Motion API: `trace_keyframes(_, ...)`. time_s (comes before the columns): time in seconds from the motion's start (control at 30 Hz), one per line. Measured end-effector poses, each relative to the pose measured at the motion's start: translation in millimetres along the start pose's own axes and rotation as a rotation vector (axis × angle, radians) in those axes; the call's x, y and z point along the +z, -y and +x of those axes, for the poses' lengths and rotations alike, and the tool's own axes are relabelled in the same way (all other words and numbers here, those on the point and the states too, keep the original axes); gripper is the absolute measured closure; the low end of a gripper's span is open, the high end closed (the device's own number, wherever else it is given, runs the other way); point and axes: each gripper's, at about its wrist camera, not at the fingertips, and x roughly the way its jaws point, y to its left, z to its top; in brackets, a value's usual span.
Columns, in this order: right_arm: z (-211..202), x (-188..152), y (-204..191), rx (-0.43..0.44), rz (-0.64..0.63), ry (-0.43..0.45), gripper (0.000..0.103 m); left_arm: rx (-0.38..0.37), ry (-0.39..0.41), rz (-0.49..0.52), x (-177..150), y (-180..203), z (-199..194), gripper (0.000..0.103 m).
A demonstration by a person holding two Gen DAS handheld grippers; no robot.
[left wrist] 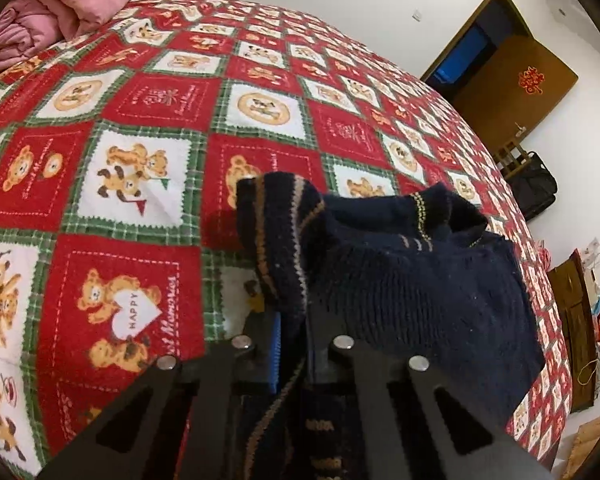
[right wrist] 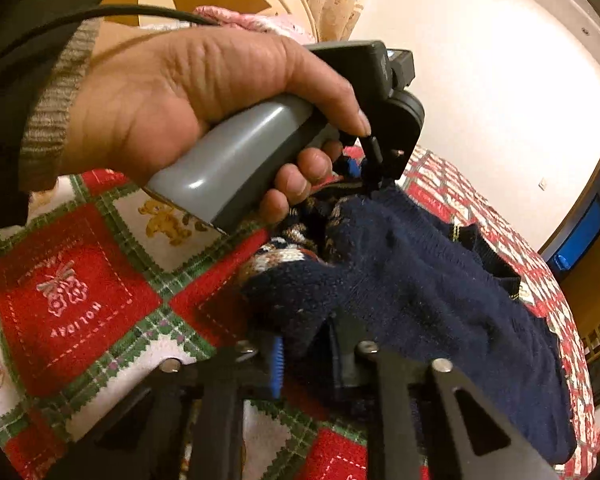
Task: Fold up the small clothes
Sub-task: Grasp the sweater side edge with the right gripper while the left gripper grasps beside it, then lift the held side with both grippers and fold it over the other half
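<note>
Left wrist view looked down over a bed spread with a red, green and white bear-patterned quilt (left wrist: 148, 128), and on it lay a small navy knitted sweater (left wrist: 420, 280). The left gripper (left wrist: 292, 332) had its jaws clenched on a fold of the sweater's edge, the striped tan-and-navy knit running down between the black fingers and a blue pad showing beside it. A striped cuff or hem of the sweater stood up just beyond the jaws, and the collar with its thin yellow trim lay on the sweater's far side. A pink folded duvet (left wrist: 48, 12) sat well apart from the sweater at the far corner of the bed. Beyond the bed, a brown wooden door (left wrist: 512, 76) with a red ornament stood open.

Right wrist view showed the same sweater (right wrist: 440, 288) bunched on the quilt (right wrist: 80, 292), with a patterned band of tan and white knit turned up at its near end. The right gripper (right wrist: 308, 360) was grasping the sweater's thick navy edge, the cloth pinched between its jaws with a blue pad pressed against it. Across the sweater from it, a person's hand (right wrist: 188, 96) in a ribbed grey cuff held the grey handle of the left gripper (right wrist: 364, 176), whose tips met the sweater's far edge. A black cable ran from behind the hand.
</note>
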Motion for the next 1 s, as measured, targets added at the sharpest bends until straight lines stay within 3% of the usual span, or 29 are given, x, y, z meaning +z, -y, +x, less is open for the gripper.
trace_keyframes(0.23,-13,0,6,0.01,0.005,0.012,0.09,0.0,0.038,-0.018,0,10,-16,0.095)
trace_keyframes(0.4,-7,-5,3,0.02,0.003,-0.006,0.09,-0.008,-0.008,-0.025,-2,13,-6,0.088)
trace_keyframes(0.53,-8,-7,1,0.023,0.004,-0.007,0.09,-0.077,-0.001,-0.083,-4,3,-5,0.047)
trace_keyframes(0.6,-7,-6,0,0.027,0.003,-0.012,0.09,-0.146,0.006,-0.102,-4,-1,-6,0.041)
trace_keyframes(0.67,-7,-8,-2,0.025,-0.004,-0.016,0.09,-0.15,0.015,-0.104,-4,-3,-6,0.04)
trace_keyframes(0.83,-9,-8,-8,0.016,-0.021,-0.02,0.09,-0.107,-0.024,-0.106,-3,-8,8,0.044)
trace_keyframes(0.9,-11,-6,-7,0.019,-0.017,-0.019,0.09,-0.083,-0.017,-0.087,-4,-6,11,0.063)
trace_keyframes(0.93,-12,-6,-5,0.022,-0.01,-0.014,0.09,-0.085,-0.014,-0.079,-5,-5,11,0.089)
trace_keyframes(1.0,-17,-5,3,0.03,0.015,0.008,0.09,-0.068,0.009,-0.041,-7,4,5,0.089)
